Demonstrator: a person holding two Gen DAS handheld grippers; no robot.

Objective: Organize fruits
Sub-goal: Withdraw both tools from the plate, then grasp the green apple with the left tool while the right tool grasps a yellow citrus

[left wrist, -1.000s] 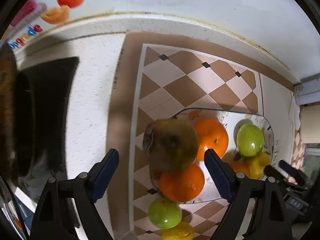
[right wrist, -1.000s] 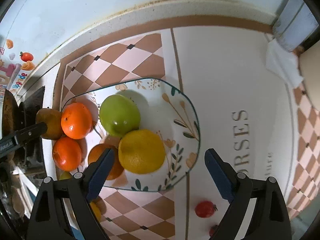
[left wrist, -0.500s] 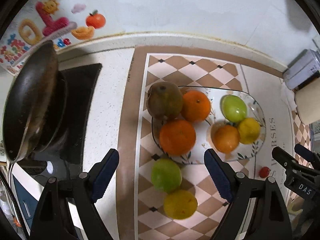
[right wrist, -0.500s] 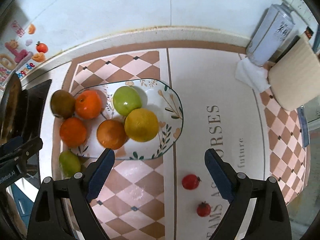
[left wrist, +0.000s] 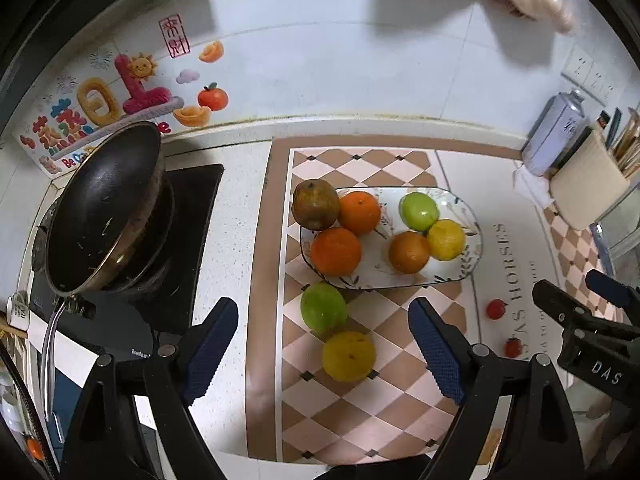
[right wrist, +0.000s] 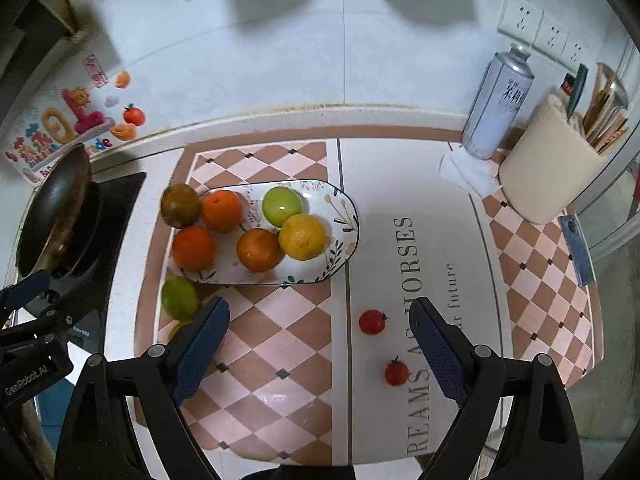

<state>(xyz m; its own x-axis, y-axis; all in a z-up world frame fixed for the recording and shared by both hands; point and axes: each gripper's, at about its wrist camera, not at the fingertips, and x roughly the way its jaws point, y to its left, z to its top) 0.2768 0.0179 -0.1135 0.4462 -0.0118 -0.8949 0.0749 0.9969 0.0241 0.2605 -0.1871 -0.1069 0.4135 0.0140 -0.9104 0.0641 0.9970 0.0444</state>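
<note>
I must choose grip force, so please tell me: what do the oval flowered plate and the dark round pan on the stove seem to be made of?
The oval flowered plate looks like glazed ceramic: white glossy surface, printed leaves, thin dark rim. The dark round pan looks like metal with a matte black, scuffed inside, perhaps non-stick coating; its rim and long handle shine like bare steel.

Three oranges (right wrist: 221,211) sit on one plate (right wrist: 344,204), along with one green apple (right wrist: 282,206), one lemon (right wrist: 302,237) and one brownish fruit (right wrist: 180,205) at its rim. Off the plate: one more green apple (left wrist: 323,307), one more lemon (left wrist: 349,355). And two cherry tomatoes (right wrist: 372,321) out on the mat.
</note>
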